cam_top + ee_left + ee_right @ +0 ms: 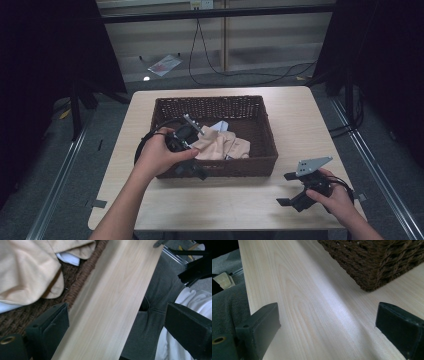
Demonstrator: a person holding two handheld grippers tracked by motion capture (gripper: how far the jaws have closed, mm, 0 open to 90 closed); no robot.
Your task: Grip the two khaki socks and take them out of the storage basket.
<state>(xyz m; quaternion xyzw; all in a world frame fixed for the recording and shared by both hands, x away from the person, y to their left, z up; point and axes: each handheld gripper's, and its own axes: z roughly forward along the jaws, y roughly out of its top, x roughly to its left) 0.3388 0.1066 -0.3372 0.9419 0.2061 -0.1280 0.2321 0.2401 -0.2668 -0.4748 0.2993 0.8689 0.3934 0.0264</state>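
Observation:
A brown wicker basket (210, 101) (82, 277) (374, 262) stands mid-table on the pale wooden table (300, 125) (112, 302) (312, 302). A crumpled beige cloth (220, 145) (27, 270) lies inside it over something white (220, 125) (67, 258). My left gripper (192, 167) (116, 330) is held over the basket's front-left corner, tilted down toward the table's near edge, jaws wide open and empty. My right gripper (286, 189) (328, 327) rests low at the table's front right, open with nothing between its jaws, pointing left past the basket's near corner.
The person's lap in grey trousers (155, 297) and a white shirt (195, 300) lie just past the table's near edge. Black stands (75, 105) flank the table. A cable (200, 60) and a plastic sheet (164, 64) lie on the floor behind.

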